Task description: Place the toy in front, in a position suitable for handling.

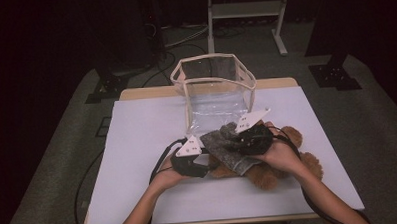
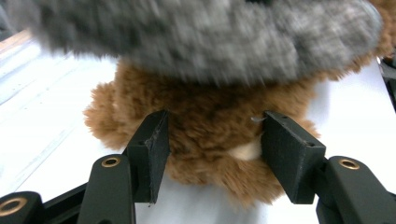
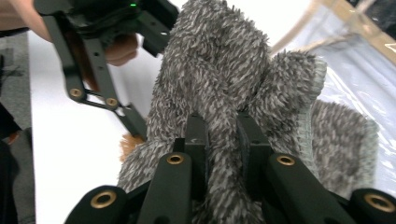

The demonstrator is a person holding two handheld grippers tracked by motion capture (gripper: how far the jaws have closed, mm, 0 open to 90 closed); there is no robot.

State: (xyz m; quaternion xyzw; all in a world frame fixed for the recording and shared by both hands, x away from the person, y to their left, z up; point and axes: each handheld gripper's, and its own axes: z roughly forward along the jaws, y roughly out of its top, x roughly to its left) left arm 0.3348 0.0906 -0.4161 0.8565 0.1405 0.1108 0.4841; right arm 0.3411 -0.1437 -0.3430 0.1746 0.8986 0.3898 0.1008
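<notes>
A brown teddy bear (image 1: pixel 281 175) lies on the white mat (image 1: pixel 137 139) at the front right. A grey fuzzy cloth (image 1: pixel 222 148) is draped over its near end. My left gripper (image 1: pixel 209 165) comes in from the left, and in the left gripper view its jaws (image 2: pixel 212 154) are closed on a furry brown part of the bear (image 2: pixel 210 107), under the grey cloth (image 2: pixel 210 37). My right gripper (image 1: pixel 233 141) is above the bear. In its own view, the right gripper (image 3: pixel 222 135) is shut on a fold of the cloth (image 3: pixel 224 60), which it holds raised.
A clear plastic bag (image 1: pixel 216 96) with beige trim stands open at the back middle of the mat, just beyond the cloth, and its wall (image 3: pixel 355 56) is close on the right. A white metal frame (image 1: pixel 245 10) stands on the floor behind the table. Cables trail off the left side.
</notes>
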